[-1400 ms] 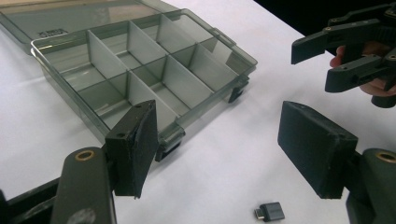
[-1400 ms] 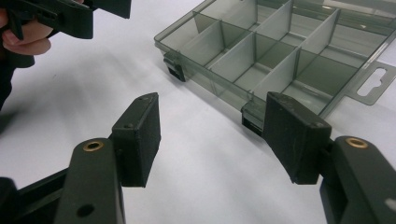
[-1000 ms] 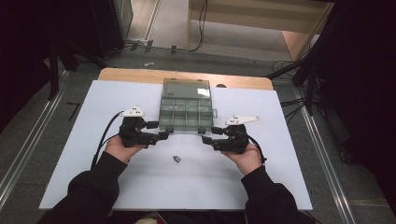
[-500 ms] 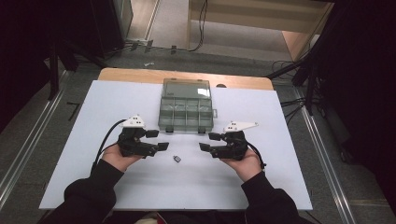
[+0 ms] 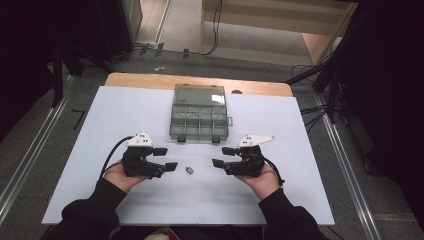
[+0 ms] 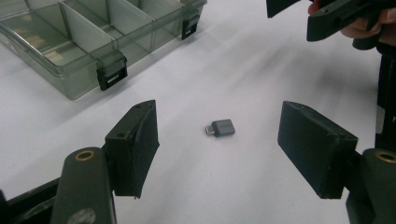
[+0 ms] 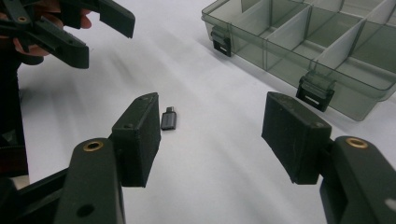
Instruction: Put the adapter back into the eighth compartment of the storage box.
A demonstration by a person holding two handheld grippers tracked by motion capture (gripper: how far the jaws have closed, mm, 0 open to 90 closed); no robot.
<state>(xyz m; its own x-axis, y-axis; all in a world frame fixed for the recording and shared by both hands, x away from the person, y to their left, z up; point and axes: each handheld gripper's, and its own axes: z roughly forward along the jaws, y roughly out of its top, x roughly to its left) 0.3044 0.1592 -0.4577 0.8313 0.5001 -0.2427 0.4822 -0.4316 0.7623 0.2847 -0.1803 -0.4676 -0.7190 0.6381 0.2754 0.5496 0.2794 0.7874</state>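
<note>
I have drawn both hands back from the clear compartment box (image 5: 200, 118), which sits open where it was on the white table (image 5: 100, 110). My left gripper (image 5: 165, 159) and right gripper (image 5: 221, 156) now sit nearer me than the box, jaws spread wide, holding nothing. The small grey adapter (image 5: 189, 170) lies unmoved between them, just in front of the box's latches.

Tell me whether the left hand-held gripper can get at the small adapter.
Probably yes: the left hand-held gripper is open and the adapter lies on bare table straight ahead, nothing between.
</note>
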